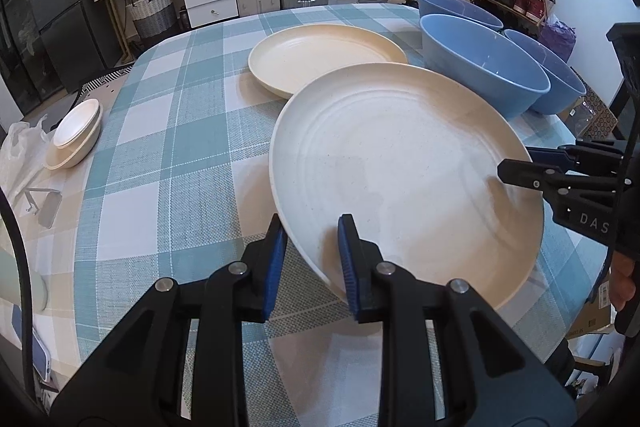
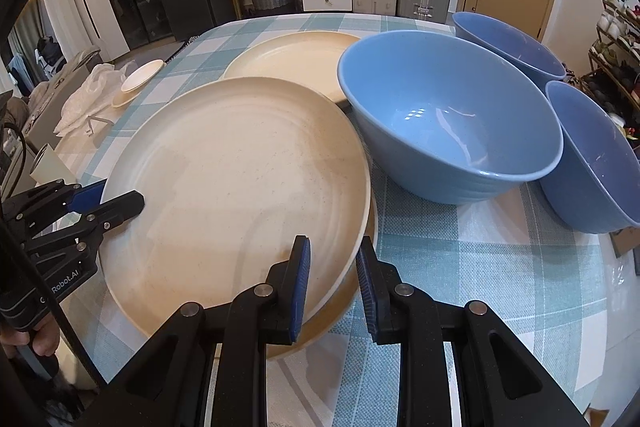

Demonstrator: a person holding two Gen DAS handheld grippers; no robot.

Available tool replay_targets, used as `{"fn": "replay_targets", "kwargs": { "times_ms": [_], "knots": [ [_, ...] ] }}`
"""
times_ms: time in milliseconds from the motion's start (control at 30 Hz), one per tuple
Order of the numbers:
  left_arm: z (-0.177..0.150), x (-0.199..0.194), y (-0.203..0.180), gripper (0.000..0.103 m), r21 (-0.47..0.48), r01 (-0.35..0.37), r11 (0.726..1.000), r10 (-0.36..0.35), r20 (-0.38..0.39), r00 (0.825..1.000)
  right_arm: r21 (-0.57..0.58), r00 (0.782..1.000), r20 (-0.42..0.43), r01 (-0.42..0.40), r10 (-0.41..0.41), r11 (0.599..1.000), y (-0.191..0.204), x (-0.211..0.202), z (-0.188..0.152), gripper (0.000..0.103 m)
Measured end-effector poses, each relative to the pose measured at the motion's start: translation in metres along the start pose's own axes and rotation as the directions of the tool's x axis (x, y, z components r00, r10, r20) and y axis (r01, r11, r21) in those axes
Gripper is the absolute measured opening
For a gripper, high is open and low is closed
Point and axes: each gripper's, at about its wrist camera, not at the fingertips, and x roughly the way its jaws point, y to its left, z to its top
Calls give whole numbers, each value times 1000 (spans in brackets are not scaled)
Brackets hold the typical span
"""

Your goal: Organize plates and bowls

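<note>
A large cream plate [image 1: 400, 163] [image 2: 240, 171] is held tilted above the checked tablecloth. My left gripper [image 1: 312, 259] straddles its near-left rim, fingers either side, gripping it. My right gripper [image 2: 332, 279] straddles the opposite rim and also shows in the left wrist view [image 1: 516, 171]. In the right wrist view a second cream plate [image 2: 340, 307] lies just under the held one. Another cream plate [image 1: 320, 59] [image 2: 288, 63] lies farther back. Three blue bowls [image 2: 448, 115] [image 2: 508, 43] [image 2: 592, 155] stand at the right.
Small cream dishes [image 1: 76, 131] are stacked at the table's left edge beside a white plastic bag [image 1: 20, 151]. A phone [image 1: 40, 355] lies near the front left. Suitcases, drawers and a shoe rack stand beyond the table.
</note>
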Motion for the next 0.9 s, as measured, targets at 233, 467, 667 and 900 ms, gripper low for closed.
{"fn": "replay_targets", "kwargs": {
  "times_ms": [233,467,667,900],
  "knots": [
    [-2,6,-5,23,20,-3,1000,3,-15,1000,7,1000,-10,8,-8,1000,-1,2,-6,24],
    [-5,15,-7,24,35,-14,999,15,-36,999,-8,1000,-17,24,-24,1000,3,6,-8,24],
    [-7,16,-11,26,60,-28,998,31,-37,999,-18,999,-17,37,-37,999,6,10,-8,24],
    [-9,20,-12,27,71,-41,997,44,-53,998,-62,996,-11,85,-86,994,15,18,-11,25]
  ]
}}
